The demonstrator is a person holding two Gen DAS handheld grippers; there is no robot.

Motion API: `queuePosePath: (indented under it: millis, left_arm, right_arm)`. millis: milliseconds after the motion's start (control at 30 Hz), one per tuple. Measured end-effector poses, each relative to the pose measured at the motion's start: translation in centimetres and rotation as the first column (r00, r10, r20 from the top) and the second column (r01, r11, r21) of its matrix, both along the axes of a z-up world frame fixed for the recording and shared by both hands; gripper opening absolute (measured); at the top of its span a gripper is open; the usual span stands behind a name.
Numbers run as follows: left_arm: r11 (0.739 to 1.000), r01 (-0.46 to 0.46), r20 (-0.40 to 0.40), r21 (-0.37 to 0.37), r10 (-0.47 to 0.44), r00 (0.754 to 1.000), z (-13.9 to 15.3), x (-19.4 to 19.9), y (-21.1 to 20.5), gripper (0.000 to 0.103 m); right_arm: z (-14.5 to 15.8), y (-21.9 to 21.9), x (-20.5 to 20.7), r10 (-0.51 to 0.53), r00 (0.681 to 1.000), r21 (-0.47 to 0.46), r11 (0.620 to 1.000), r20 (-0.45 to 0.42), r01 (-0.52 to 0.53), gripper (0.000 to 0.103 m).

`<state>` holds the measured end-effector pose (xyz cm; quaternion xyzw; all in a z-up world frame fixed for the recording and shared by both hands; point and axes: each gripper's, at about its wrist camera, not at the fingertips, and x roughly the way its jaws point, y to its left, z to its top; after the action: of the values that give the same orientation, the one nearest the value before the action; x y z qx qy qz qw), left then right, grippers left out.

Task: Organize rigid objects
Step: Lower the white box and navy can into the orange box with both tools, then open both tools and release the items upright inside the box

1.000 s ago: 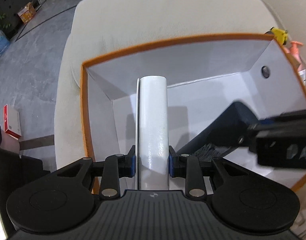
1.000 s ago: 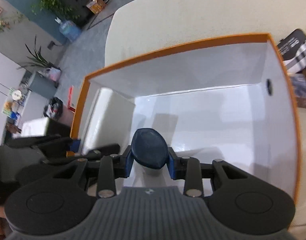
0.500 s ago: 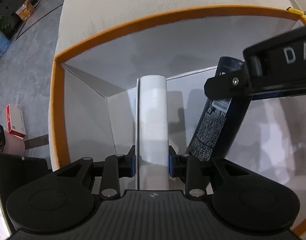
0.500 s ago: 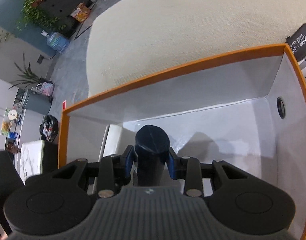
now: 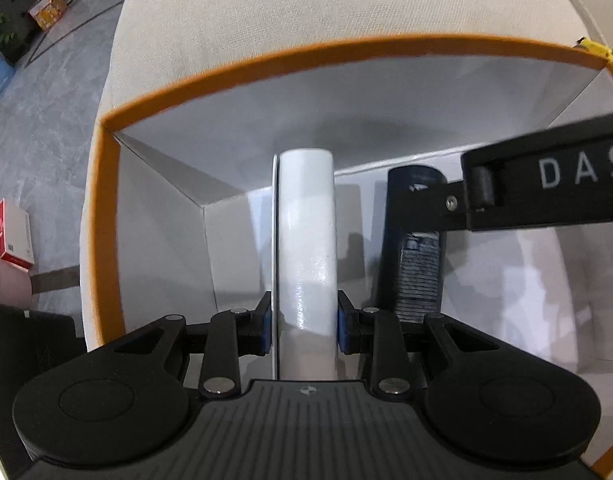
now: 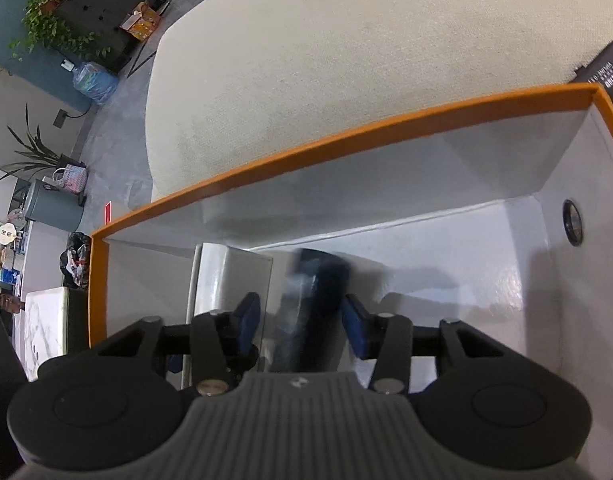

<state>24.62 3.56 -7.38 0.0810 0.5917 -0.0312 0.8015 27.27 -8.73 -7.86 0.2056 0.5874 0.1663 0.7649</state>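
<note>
Beyond the jaws, a cream cushion (image 6: 346, 80); far left, a water jug (image 6: 94, 82), plants (image 6: 46, 28), a grey bin (image 6: 52, 210).

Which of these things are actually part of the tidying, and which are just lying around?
Part of the job:
- white box, gripped by left claw
- dark bottle, right claw opening around it
- orange-rimmed bin

Lying about:
- red-edged box
- water jug
- potted plants

A wide cream upholstered cushion (image 6: 366, 64) fills most of the view. Beyond it lies grey mottled floor (image 5: 38, 120), with leafy potted plants (image 6: 46, 28), a blue water jug (image 6: 94, 82), cardboard boxes (image 6: 140, 22) and a grey bin (image 6: 52, 210) along a teal wall (image 6: 10, 8).
</note>
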Motion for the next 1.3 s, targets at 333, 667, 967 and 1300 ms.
queuePosePath:
  millis: [333, 667, 967, 1300]
  left_arm:
    - [0.983, 0.043, 0.042, -0.179, -0.036, 0.998, 3.3, -2.4, 1.5, 0.034]
    - [0.951, -0.008, 0.016, -0.308, 0.014, 1.000, 2.2, -1.7, 4.0, 0.034]
    - [0.978, 0.032, 0.039, -0.206, -0.024, 0.999, 1.2, -1.8, 1.3, 0.036]
    - [0.993, 0.017, 0.063, -0.117, -0.009, 0.998, 0.7, -1.5, 0.5, 0.039]
  right_arm:
    - [0.9, -1.5, -1.5, 0.004, 1.000, -0.015, 1.000, 0.018, -0.004, 0.052]
    - [-0.8, -1.7, -2.5, -0.011, 0.999, -0.011, 1.000, -0.047, 0.010, 0.051]
    - [-2.1, 0.1, -2.1, 0.003, 0.997, -0.011, 1.000, -0.073, -0.004, 0.051]
    - [-2.3, 2.1, -1.6, 0.038, 0.998, -0.052, 0.998, -0.055, -0.041, 0.047]
